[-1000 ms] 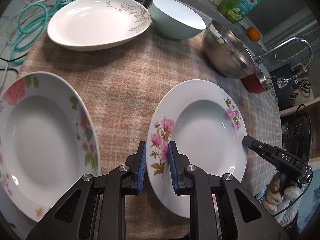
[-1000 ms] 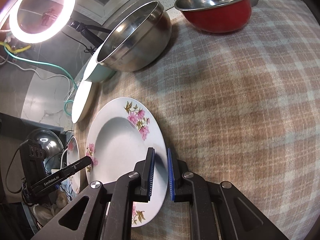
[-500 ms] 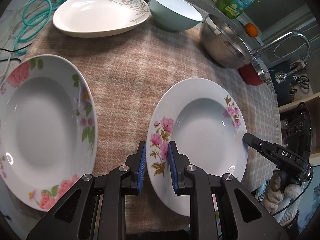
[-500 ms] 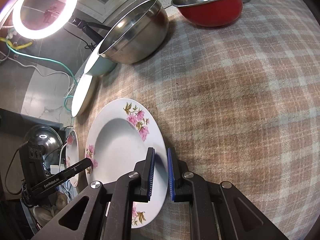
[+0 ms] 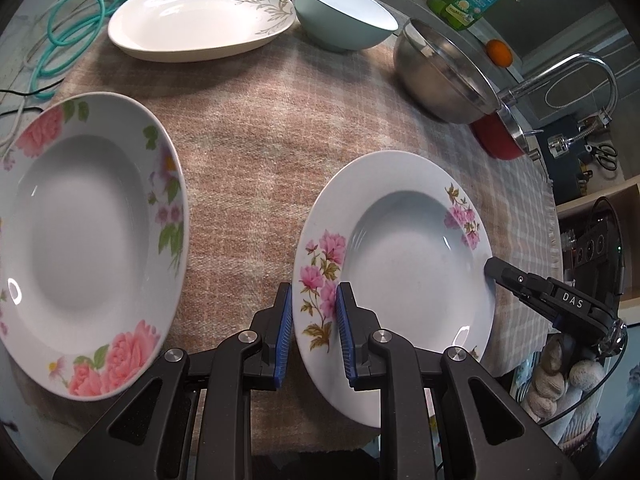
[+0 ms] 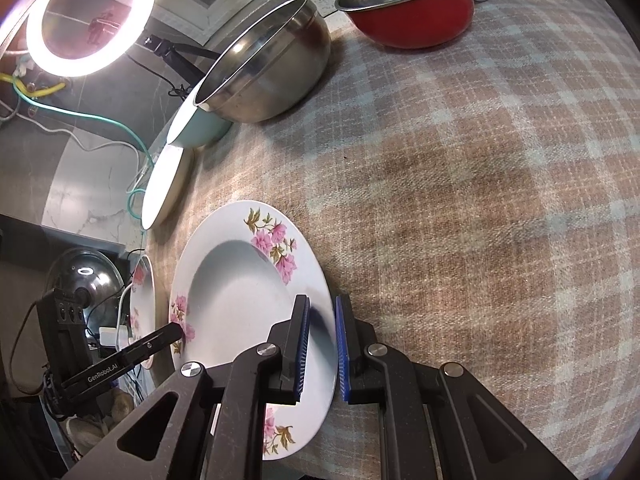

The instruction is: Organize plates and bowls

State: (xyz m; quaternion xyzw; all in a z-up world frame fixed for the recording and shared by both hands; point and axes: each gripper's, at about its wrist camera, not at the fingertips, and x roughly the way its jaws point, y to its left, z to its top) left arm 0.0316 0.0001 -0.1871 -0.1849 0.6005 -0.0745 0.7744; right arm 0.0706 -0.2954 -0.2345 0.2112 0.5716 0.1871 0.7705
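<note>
Both grippers (image 5: 314,334) (image 6: 322,350) clamp pink-flowered plate (image 5: 400,264), rim partly hidden by pads.

My left wrist camera looks steeply down along its fingers, close over the pink-flowered plate (image 5: 404,248). My right wrist camera faces the same plate (image 6: 240,292) from the opposite rim. Both share the steel bowl (image 5: 440,76).

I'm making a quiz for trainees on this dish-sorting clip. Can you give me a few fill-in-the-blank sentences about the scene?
1. Both the left gripper and the right gripper clamp the rim of the same ____.
2. The red bowl has a ____ inside.
3. The cloth under the dishes has a ____ pattern.

Missing words: plate; steel; plaid
</note>
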